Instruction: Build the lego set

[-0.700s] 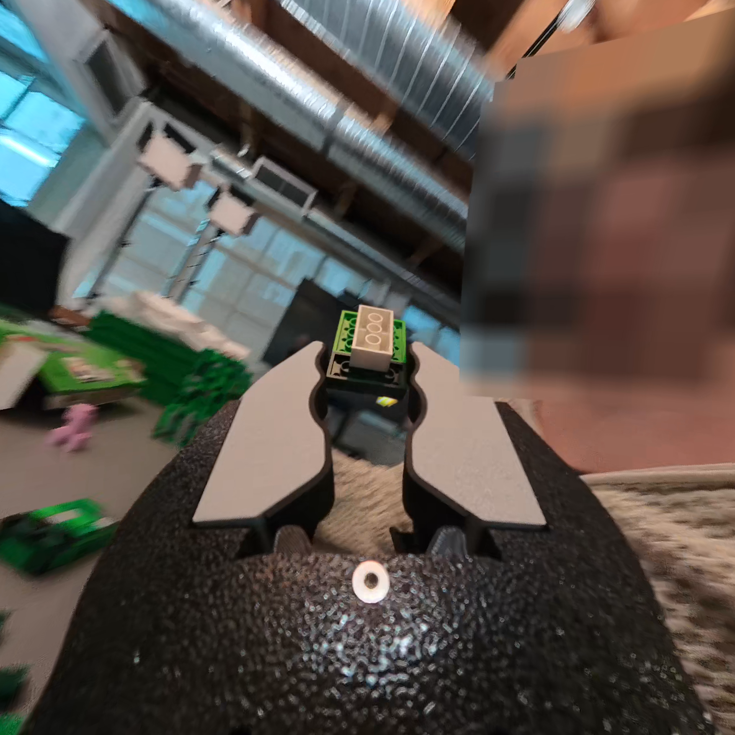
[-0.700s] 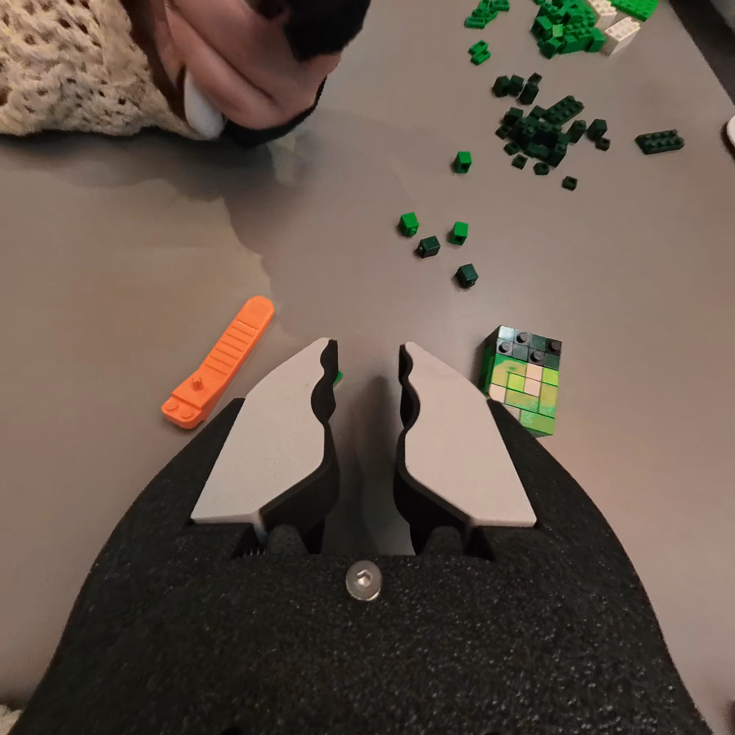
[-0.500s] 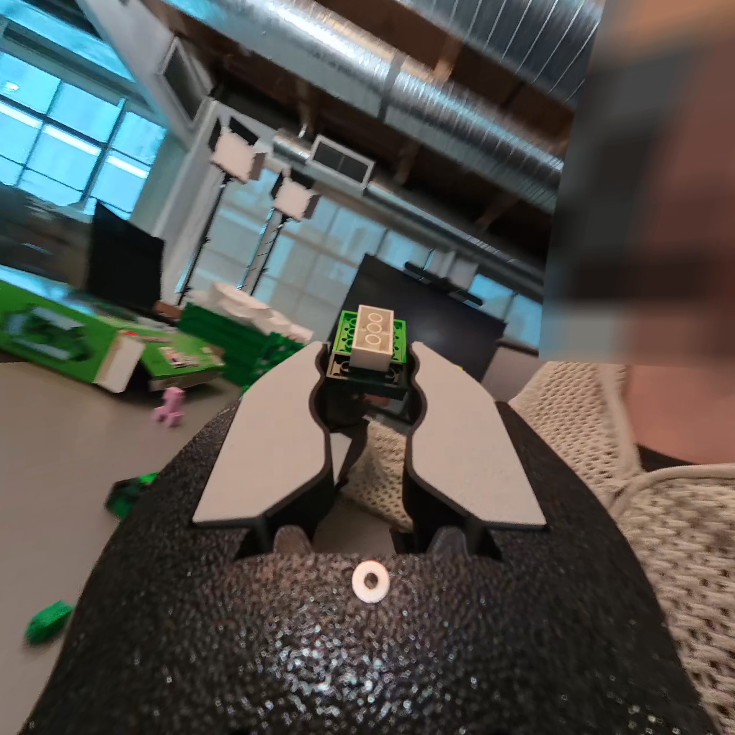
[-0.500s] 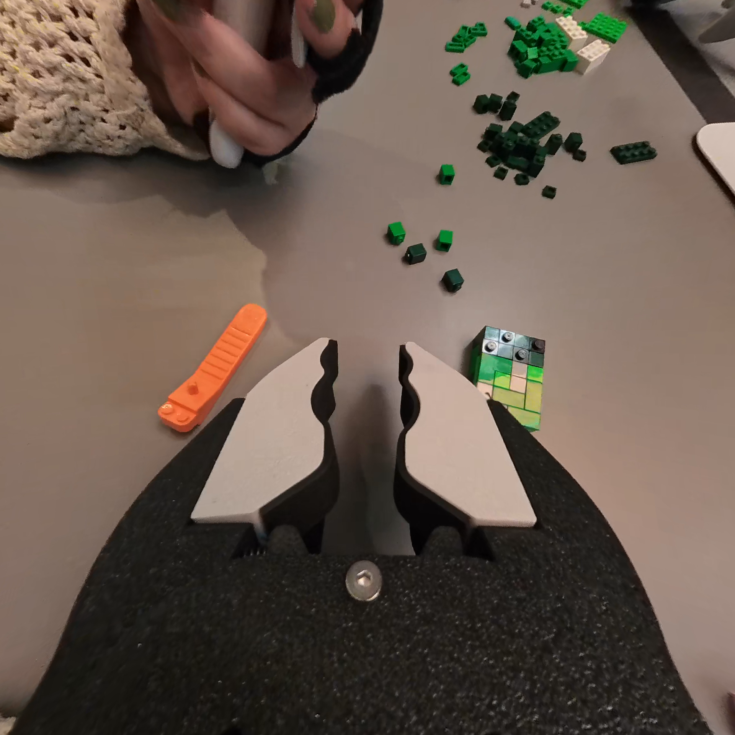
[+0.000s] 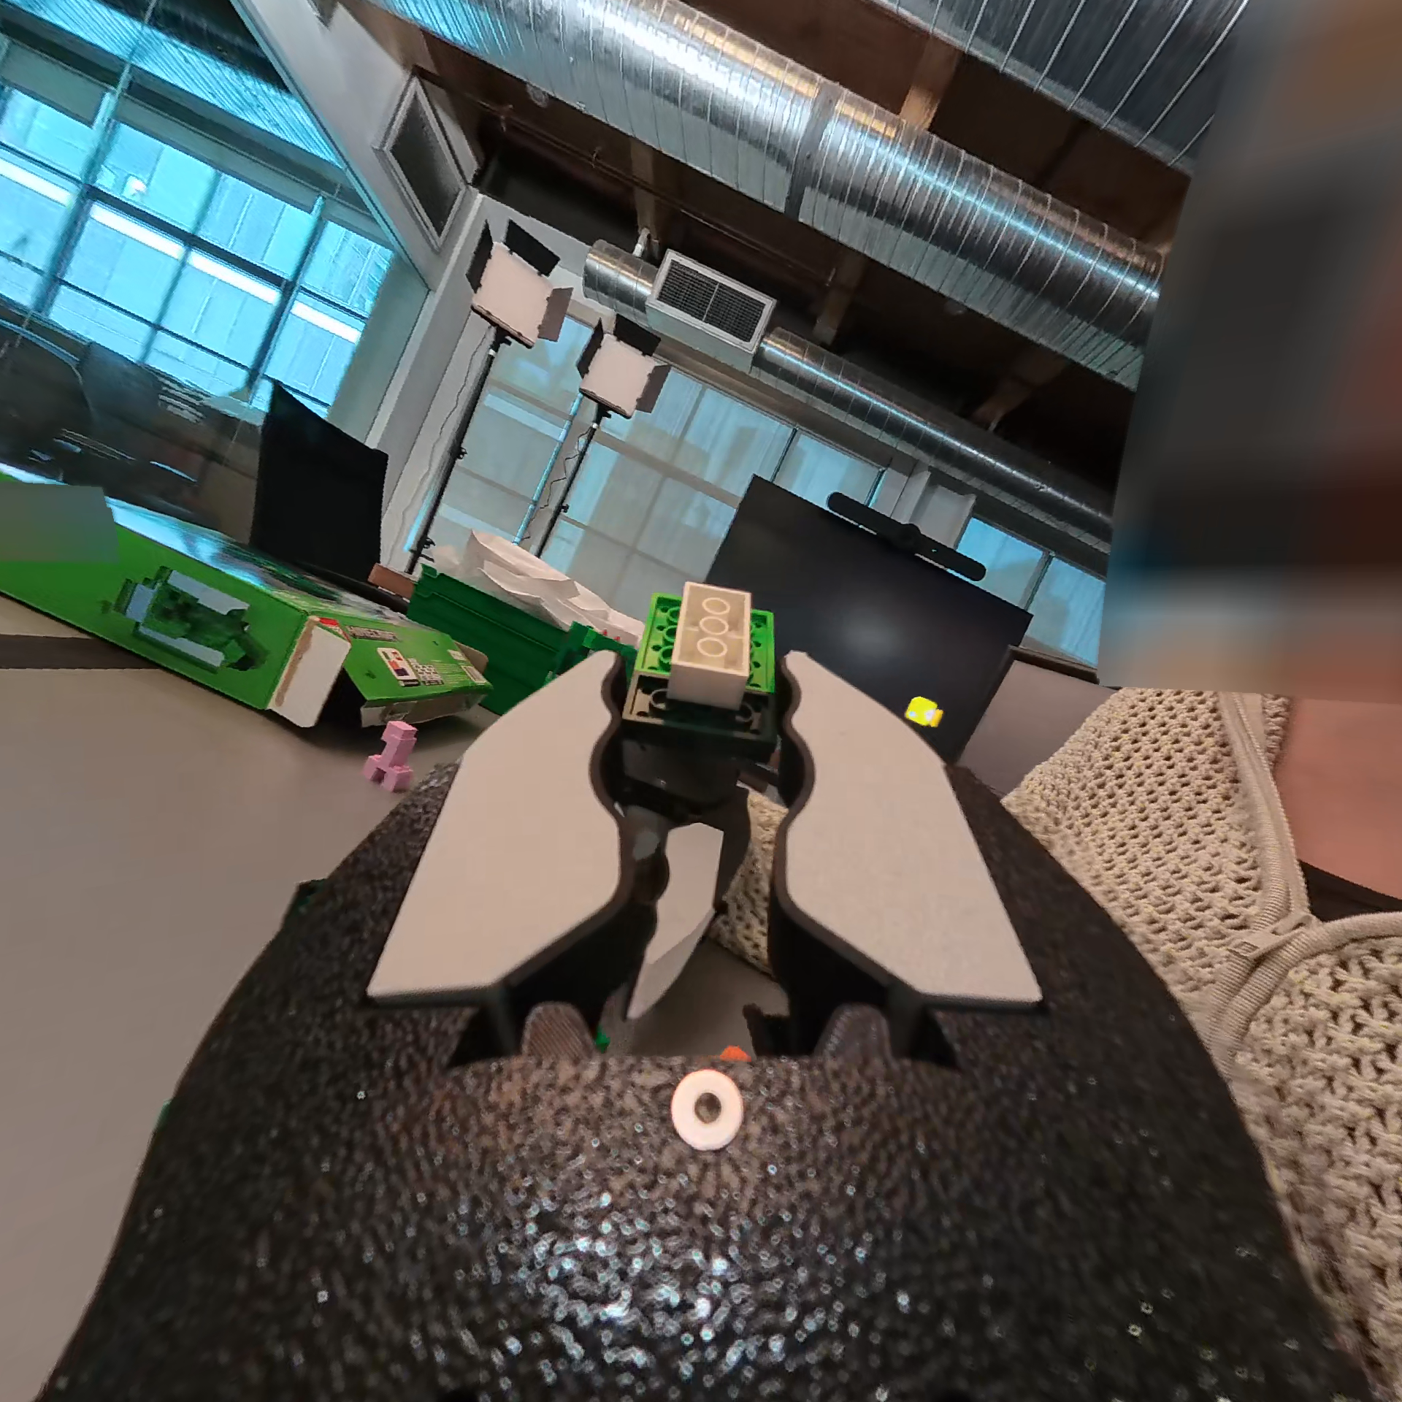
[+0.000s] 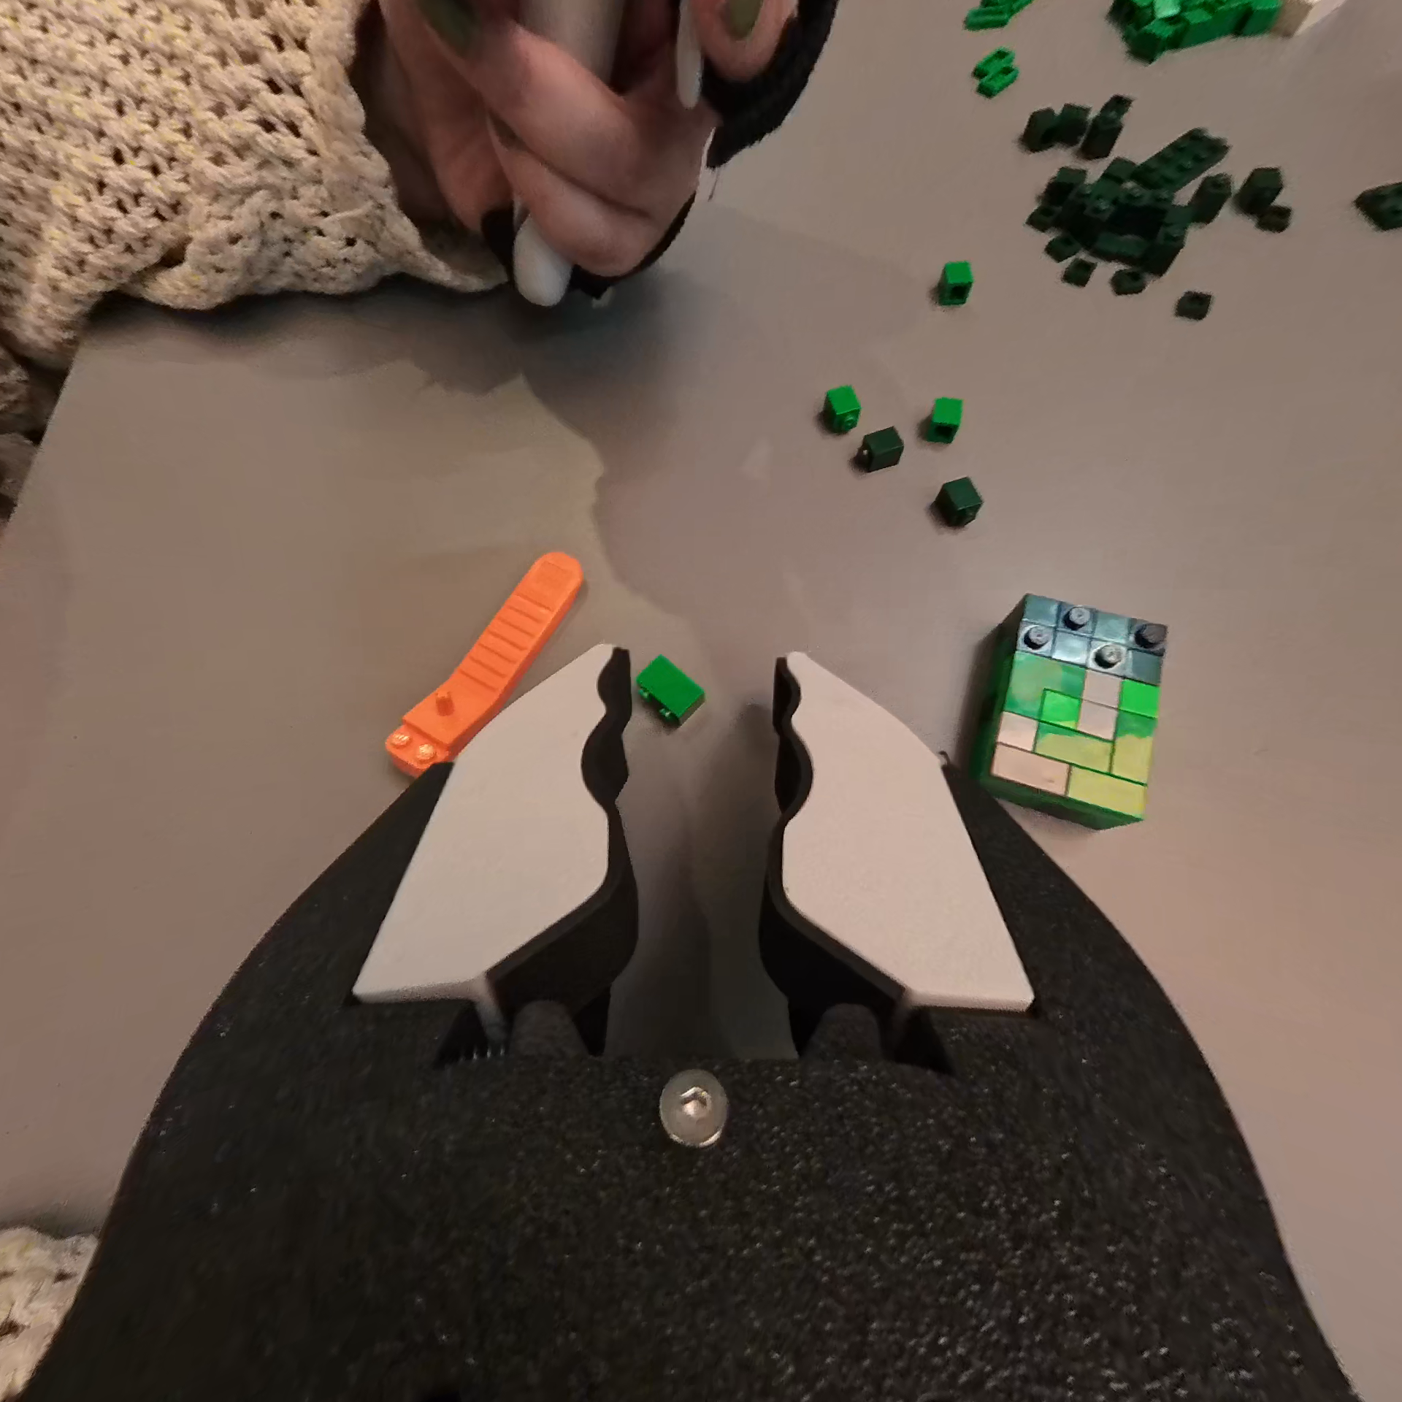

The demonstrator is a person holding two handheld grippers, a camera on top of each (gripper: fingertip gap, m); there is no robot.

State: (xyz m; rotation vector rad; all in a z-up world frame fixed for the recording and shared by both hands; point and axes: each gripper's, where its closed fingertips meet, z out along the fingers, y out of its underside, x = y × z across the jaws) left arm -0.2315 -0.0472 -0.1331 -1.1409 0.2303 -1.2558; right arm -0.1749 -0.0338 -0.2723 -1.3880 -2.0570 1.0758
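My left gripper is shut on a small lego assembly: a white brick on bright green and dark green plates, held up in the air and tilted upward. My right gripper is open and empty, low over the grey table. A small bright green brick lies just inside its left fingertip. A built green mosaic block with dark studs on top stands to the right of the right finger. An orange brick separator lies to the left.
Several loose green cubes lie ahead, and a pile of dark green pieces at the far right. A hand in a knit sleeve holds the other gripper's handle at top left. A green lego box and a pink figure sit on the table. The left gripper's tips are roughly 15 cm from the right gripper's. My left tips are about 15 cm from the orange brick separator, my right tips only 4 cm.
The left gripper has swung and levelled with the assembly still held. The right gripper has drawn back, so the small green brick now shows at its left fingertip.
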